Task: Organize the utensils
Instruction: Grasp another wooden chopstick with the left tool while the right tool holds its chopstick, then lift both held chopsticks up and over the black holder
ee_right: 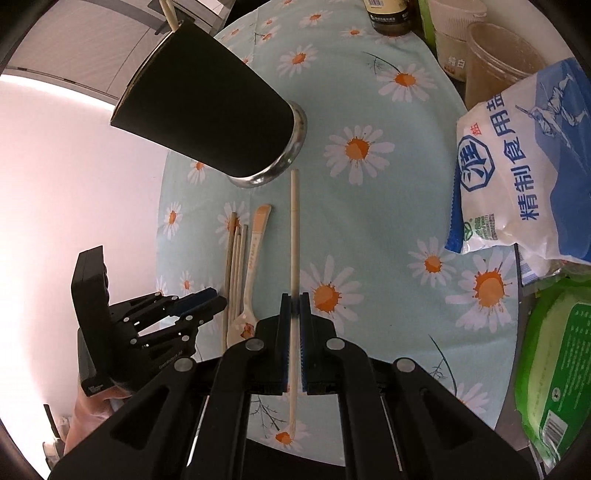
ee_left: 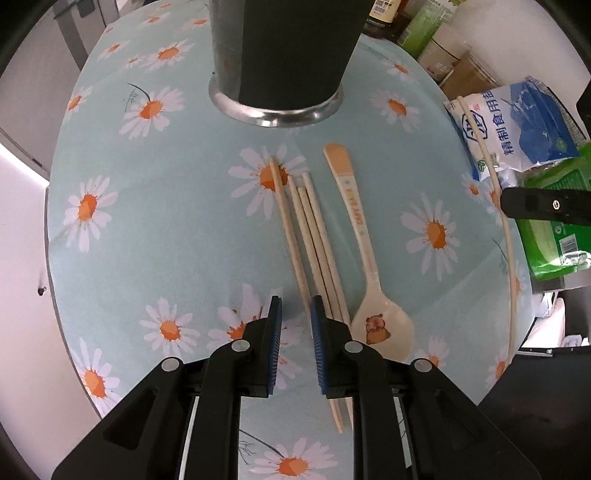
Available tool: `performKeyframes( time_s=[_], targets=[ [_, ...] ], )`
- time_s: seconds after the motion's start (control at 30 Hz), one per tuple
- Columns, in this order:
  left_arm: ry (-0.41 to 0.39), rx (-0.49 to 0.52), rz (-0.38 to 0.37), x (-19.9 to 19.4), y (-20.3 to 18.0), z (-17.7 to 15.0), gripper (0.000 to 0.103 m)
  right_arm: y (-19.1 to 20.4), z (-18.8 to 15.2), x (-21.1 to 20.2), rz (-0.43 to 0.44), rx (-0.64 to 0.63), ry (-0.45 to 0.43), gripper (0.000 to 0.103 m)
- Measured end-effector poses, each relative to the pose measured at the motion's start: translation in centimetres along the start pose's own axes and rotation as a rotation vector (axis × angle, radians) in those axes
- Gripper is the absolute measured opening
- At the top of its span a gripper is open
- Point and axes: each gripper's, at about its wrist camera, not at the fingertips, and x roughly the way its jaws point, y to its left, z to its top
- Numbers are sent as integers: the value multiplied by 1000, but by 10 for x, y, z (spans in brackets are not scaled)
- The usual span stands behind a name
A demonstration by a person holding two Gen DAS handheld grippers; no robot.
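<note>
Several pale chopsticks [ee_left: 314, 240] lie side by side on the daisy tablecloth [ee_left: 147, 221], with a cream spoon [ee_left: 369, 266] bearing a capybara picture to their right. My left gripper [ee_left: 295, 306] hovers over their near ends, jaws a narrow gap apart with nothing pressed between the pads. My right gripper [ee_right: 294, 306] is shut on a single chopstick [ee_right: 294, 229] that points toward the black cup [ee_right: 214, 110]. The cup has a metal base and holds one chopstick [ee_right: 170, 14]. The left gripper [ee_right: 218, 302] shows beside the chopsticks [ee_right: 236, 266] and spoon [ee_right: 251, 266].
A blue-and-white salt bag [ee_right: 524, 177] and a green pack [ee_right: 554, 369] crowd the right side of the table. Jars [ee_right: 495, 55] and a bottle [ee_right: 388, 14] stand at the back. The table's edge runs close on the left.
</note>
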Motion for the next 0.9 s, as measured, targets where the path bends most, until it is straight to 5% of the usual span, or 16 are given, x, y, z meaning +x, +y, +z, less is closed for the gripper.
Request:
performKeyframes(
  time_s=[0.27, 0.5, 0.9],
  targets=[
    [63, -56, 36, 6, -6, 19, 16, -3, 1, -1, 22, -17, 2, 5],
    [98, -85, 93, 12, -9, 38, 4, -4, 1, 7, 58, -29, 18, 5],
    [23, -140, 47, -9, 1, 21, 4, 8, -1, 1, 61, -81, -21, 5]
  ],
)
